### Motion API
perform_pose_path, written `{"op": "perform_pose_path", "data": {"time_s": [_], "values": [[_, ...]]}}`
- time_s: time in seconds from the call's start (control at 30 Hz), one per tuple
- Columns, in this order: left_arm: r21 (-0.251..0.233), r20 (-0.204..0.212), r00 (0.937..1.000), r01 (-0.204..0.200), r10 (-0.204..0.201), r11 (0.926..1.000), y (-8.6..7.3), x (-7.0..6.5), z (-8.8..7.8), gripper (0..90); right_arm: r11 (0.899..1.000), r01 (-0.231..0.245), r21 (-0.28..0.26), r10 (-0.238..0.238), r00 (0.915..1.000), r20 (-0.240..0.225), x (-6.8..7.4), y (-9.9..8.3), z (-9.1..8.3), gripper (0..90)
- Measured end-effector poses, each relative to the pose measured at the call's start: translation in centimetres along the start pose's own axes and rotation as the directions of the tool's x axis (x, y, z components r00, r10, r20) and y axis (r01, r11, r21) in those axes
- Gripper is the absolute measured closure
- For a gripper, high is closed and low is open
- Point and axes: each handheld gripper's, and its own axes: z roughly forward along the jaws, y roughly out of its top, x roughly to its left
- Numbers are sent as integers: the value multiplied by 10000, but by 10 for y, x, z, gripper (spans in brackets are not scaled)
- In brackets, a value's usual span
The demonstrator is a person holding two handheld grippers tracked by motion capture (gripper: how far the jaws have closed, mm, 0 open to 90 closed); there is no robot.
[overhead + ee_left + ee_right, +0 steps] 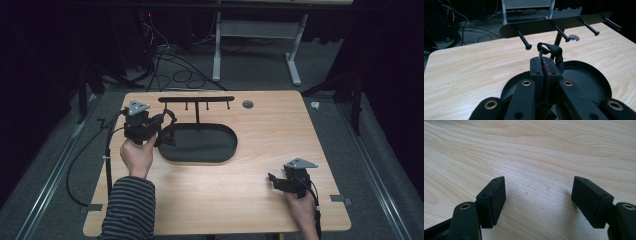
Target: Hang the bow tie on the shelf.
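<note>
A black rack stands on the wooden table: an oval base point(210, 145) point(586, 80), a thin post, and a top bar point(196, 99) point(554, 23) with several pegs pointing toward me. My left gripper point(164, 121) point(545, 62) hovers over the left end of the base, just short of the leftmost peg point(524, 41). Its jaws are shut on a thin black strap point(169, 136) point(554, 51), whose loop curls up above the fingertips. My right gripper point(272, 179) point(539, 195) is low over bare wood at the front right, open, with nothing between its pads.
A round grommet hole point(247, 104) point(574, 37) sits in the table behind the rack's right end. Cables point(170, 65) and a white table frame point(255, 30) lie on the floor beyond the far edge. Bare wood point(280, 130) spreads right of the rack.
</note>
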Motion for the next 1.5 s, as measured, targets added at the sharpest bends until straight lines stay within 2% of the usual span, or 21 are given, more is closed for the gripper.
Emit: {"op": "perform_pose_path", "data": {"time_s": [0.37, 0.67, 1.0, 1.17, 1.5], "values": [[-98, -320, 9994, 130, -133, 9999, 12, 7, 8, 874, 10000, 2, 3, -2, 10000, -1, 0, 0, 0, 289], [32, -647, 9970, 425, -422, 9991, 11, 12, 23, 873, 10000, 11, 2, -11, 10000, -16, 0, 0, 0, 289], [15, -980, 9940, 496, -492, 9988, 10, 16, 33, 871, 10000, 24, 3, -24, 10000, -18, 0, 0, 0, 289], [65, -1196, 9918, 467, -456, 9989, 9, 19, 37, 868, 10000, 27, 2, -27, 10000, -15, 0, 0, 0, 289], [464, -1184, 9928, 262, -206, 9986, 6, 20, 38, 861, 10000, 19, 0, -19, 10000, -19, 0, 0, 0, 289]]}}
